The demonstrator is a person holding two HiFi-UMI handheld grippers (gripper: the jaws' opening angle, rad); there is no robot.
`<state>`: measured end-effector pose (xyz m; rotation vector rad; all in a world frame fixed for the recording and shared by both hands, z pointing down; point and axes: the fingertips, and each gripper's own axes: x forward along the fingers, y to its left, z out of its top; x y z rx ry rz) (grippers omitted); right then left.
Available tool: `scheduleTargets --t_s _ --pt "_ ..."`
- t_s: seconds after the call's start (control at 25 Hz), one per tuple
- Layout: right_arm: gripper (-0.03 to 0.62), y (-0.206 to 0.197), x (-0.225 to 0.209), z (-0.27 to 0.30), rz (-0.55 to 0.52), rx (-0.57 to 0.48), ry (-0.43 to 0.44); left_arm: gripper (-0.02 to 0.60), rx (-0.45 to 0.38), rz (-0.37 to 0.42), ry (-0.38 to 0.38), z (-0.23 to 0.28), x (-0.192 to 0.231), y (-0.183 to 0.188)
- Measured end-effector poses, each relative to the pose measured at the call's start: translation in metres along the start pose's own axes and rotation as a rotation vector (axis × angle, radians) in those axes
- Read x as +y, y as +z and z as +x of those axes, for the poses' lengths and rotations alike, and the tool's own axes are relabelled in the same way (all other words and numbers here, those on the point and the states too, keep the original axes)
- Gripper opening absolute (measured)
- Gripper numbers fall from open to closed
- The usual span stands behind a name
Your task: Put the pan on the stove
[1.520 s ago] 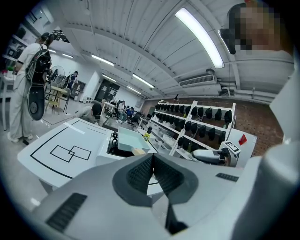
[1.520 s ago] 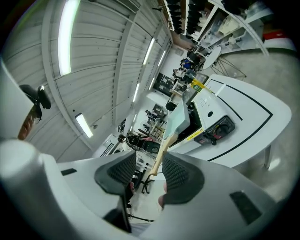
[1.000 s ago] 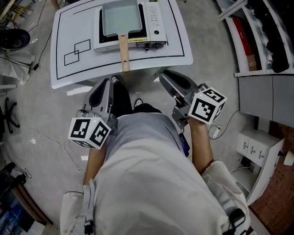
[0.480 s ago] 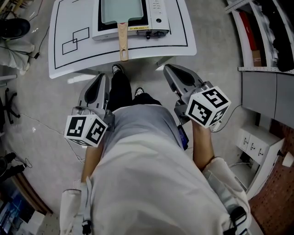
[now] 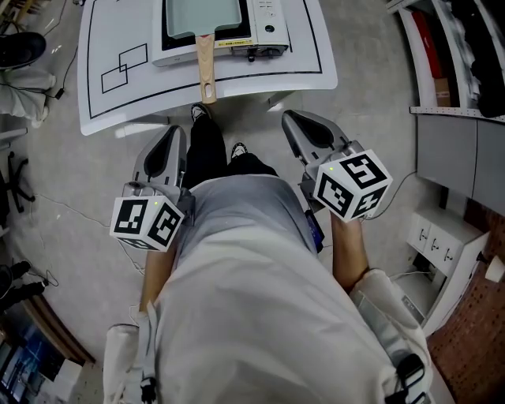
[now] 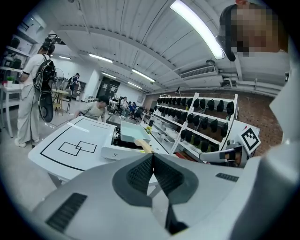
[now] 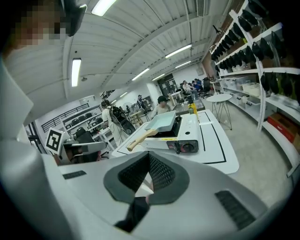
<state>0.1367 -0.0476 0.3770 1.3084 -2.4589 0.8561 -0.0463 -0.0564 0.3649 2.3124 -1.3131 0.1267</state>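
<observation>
White table (image 5: 304, 67) carries one stove (image 5: 268, 28) topped by one pan (image 5: 201, 16); left claw (image 6: 151, 158) and right claw (image 7: 149, 158) are closed, empty.

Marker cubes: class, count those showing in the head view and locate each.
2. One marker cube is on the left gripper, at the person's left side; the other is on the right gripper, at the right side. None seems hidden.

Head view: the picture's top edge cuts off the far end of the pan (image 5: 201, 14), the far side of the stove (image 5: 268, 31) and the far part of the table (image 5: 309, 67). The stove's yellow label (image 5: 237, 43) is too small to read. In the left gripper view, the dark items on the shelves (image 6: 206, 115) at right and the distant people (image 6: 125, 103) are too small to make out.
</observation>
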Motion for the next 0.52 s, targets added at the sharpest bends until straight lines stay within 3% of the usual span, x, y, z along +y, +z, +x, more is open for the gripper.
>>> scheduleTargets --t_s 0.52 --pt "0.009 -0.021 0.018 0.025 0.004 0.065 0.033 0.008 0.061 -0.038 0.046 0.002 0.021 -0.014"
